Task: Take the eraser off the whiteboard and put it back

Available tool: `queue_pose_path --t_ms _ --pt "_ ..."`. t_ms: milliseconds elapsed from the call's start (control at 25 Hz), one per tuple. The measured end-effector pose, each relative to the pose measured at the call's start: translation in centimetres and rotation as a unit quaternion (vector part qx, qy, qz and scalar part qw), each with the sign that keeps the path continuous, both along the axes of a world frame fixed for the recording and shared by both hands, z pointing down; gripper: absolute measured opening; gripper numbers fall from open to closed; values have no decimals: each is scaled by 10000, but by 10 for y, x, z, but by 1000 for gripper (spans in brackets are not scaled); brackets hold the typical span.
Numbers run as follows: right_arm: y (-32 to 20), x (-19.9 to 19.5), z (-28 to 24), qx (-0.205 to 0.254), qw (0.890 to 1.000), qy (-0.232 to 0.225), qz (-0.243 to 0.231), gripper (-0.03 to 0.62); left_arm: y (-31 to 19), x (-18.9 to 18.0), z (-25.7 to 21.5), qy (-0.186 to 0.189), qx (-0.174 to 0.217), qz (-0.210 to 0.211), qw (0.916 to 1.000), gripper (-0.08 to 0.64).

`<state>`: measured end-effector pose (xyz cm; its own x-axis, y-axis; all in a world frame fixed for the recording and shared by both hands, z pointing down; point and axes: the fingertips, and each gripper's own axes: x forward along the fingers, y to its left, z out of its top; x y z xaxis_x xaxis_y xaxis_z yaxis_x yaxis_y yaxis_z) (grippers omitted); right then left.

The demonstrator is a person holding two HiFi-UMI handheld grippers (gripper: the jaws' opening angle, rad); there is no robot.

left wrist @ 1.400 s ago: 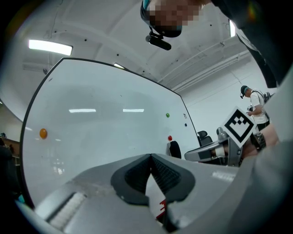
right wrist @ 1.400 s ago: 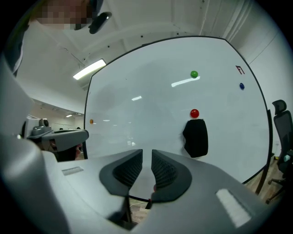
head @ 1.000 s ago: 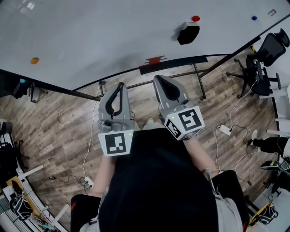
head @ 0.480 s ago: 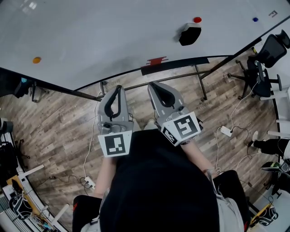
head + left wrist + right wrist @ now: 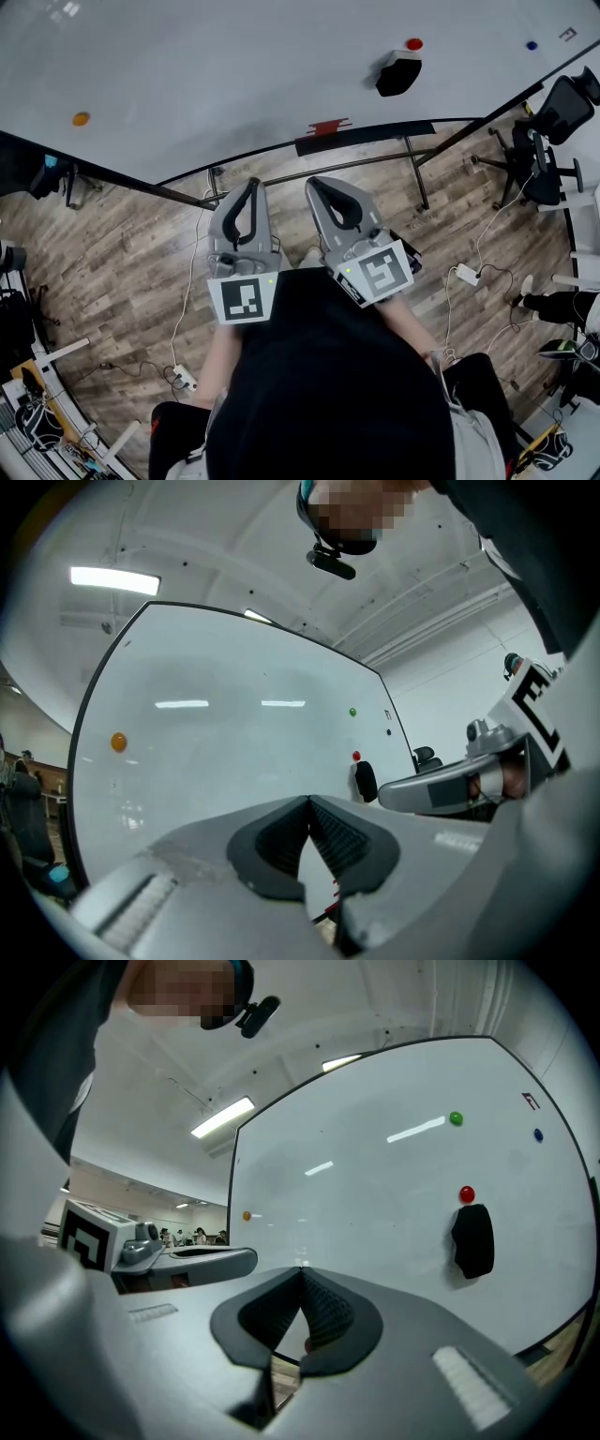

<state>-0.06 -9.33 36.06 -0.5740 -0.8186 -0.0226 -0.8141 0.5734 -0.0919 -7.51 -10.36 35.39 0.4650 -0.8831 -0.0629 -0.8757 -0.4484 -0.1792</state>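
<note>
Grey plastic with black ribbed pads makes up the right gripper (image 5: 301,1271), whose jaws are closed tip to tip with nothing between them. The left gripper (image 5: 308,801) beside it matches it, jaws pressed together and empty. Seen from the head view, the right gripper (image 5: 313,184) and left gripper (image 5: 251,183) are held level and side by side in front of the person's dark-clothed torso, close together but not touching. Both point at the large white whiteboard (image 5: 234,75), each with its square-patterned marker cube (image 5: 373,272) nearest the body. The right gripper is angled a little away from its target. That target, the black rounded block eraser (image 5: 398,75), clings to the board well apart from both grippers, up and to the right of the right one, with a small round red magnet (image 5: 413,44) just above it. A dark narrow tray (image 5: 375,139) runs along the board's lower edge, above a wood-plank floor (image 5: 122,272). The likely risks are these: jaws that arrive closed would shove the eraser along the board or knock it loose. A wide approach could clip the red magnet. Letting go on the return before the eraser sits flat would probably drop it to the tray or floor.
</note>
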Motion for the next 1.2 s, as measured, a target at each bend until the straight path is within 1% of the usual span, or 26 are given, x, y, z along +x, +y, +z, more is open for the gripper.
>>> queue_pose_path --t_ms 680,1200 --pt "0 -15 1 72 9999 42 -143 2 1 -13 3 21 -20 -67 10000 2" --pt "-3 -11 3 35 9998 53 -168 2 -2 -8 2 21 5 -57 10000 3"
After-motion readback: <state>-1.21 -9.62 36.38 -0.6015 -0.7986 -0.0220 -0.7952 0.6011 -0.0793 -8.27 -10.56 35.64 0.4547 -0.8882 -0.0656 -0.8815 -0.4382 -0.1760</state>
